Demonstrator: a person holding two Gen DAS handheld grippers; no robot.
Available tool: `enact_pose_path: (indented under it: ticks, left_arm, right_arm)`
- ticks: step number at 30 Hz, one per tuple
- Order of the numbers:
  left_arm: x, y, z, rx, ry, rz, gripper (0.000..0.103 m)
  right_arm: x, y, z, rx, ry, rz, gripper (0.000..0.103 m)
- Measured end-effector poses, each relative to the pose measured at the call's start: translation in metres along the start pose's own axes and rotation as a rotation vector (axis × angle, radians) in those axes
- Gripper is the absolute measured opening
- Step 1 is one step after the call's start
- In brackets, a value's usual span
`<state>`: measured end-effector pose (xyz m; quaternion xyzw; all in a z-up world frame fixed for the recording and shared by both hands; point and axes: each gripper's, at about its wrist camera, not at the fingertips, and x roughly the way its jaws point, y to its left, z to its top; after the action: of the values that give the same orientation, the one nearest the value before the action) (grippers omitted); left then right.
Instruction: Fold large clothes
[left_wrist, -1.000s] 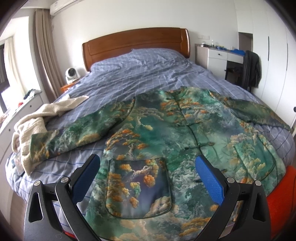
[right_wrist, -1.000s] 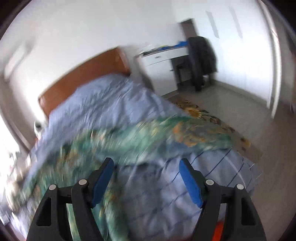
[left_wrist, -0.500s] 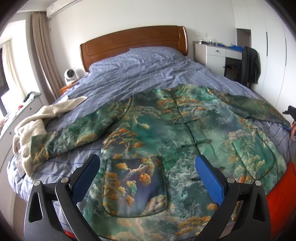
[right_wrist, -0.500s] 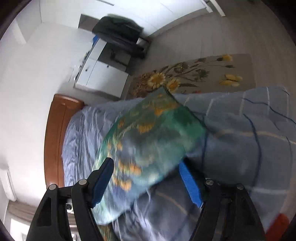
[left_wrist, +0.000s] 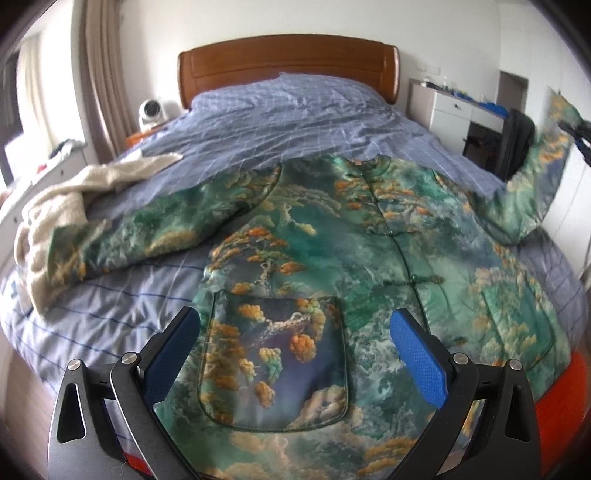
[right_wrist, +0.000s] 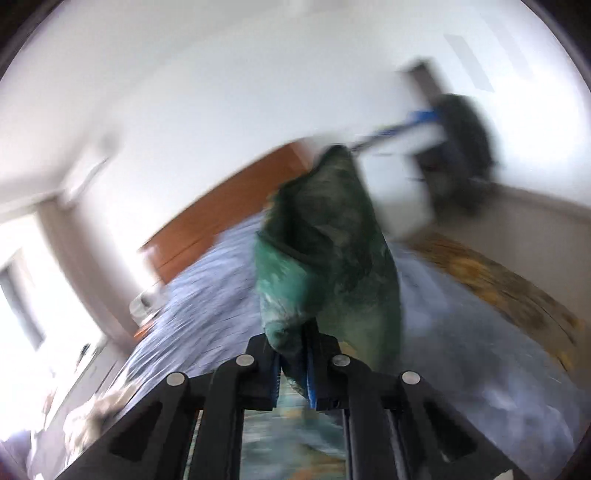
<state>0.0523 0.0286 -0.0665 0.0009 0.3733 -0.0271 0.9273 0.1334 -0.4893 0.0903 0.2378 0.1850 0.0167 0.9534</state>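
Black left gripper (left_wrist: 295, 354), blue pads, silver screws.

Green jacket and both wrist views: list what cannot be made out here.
- Right wrist view: motion blur smears the bed and room; the sleeve clamped in the right gripper blocks what lies behind it.
- Left wrist view: the green jacket hem is cut off by the bottom edge and the open left gripper.
- Left wrist view: the raised sleeve's cuff is blurred at the right edge.
- Desk items: too small.
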Motion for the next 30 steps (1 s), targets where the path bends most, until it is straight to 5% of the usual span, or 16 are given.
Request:
enact_pose_path:
  ticks: [5, 10, 13, 14, 21, 25, 26, 28, 29, 30]
  left_arm:
    - [0.013, 0.021, 0.002, -0.080, 0.038, -0.026, 0.102]
    - [0.031, 0.033, 0.001, -0.082, 0.085, -0.071, 0.102]
    - [0.047, 0.032, 0.007, -0.084, 0.124, -0.155, 0.102]
    - [0.053, 0.030, 0.010, -0.090, 0.136, -0.191, 0.102]
    - [0.127, -0.020, 0.066, -0.101, 0.224, -0.434, 0.102]
    - [0.192, -0.061, 0.093, -0.100, 0.308, -0.416, 0.100]
    - [0.210, -0.070, 0.097, -0.100, 0.339, -0.386, 0.090]
    - [0.239, -0.088, 0.100, -0.083, 0.401, -0.339, 0.053]
    - [0.250, -0.099, 0.100, -0.060, 0.434, -0.327, 0.023]
    - [0.250, -0.104, 0.100, -0.038, 0.428, -0.293, 0.007]
  right_arm:
    - [0.067, 0.114, -0.065, -0.199, 0.154, 0.143, 0.010]
    - [0.135, 0.159, -0.202, -0.360, 0.371, 0.122, 0.019]
    - [0.154, 0.141, -0.263, -0.321, 0.550, 0.155, 0.057]
    - [0.148, 0.136, -0.274, -0.307, 0.577, 0.166, 0.064]
    - [0.040, 0.117, -0.267, -0.339, 0.495, 0.212, 0.068]
    - [-0.010, 0.100, -0.256, -0.340, 0.474, 0.171, 0.068]
    - [-0.018, 0.092, -0.255, -0.331, 0.468, 0.164, 0.068]
    - [-0.037, 0.080, -0.254, -0.301, 0.450, 0.147, 0.068]
    - [-0.040, 0.077, -0.256, -0.287, 0.444, 0.137, 0.068]
    - [-0.044, 0.071, -0.256, -0.270, 0.441, 0.125, 0.068]
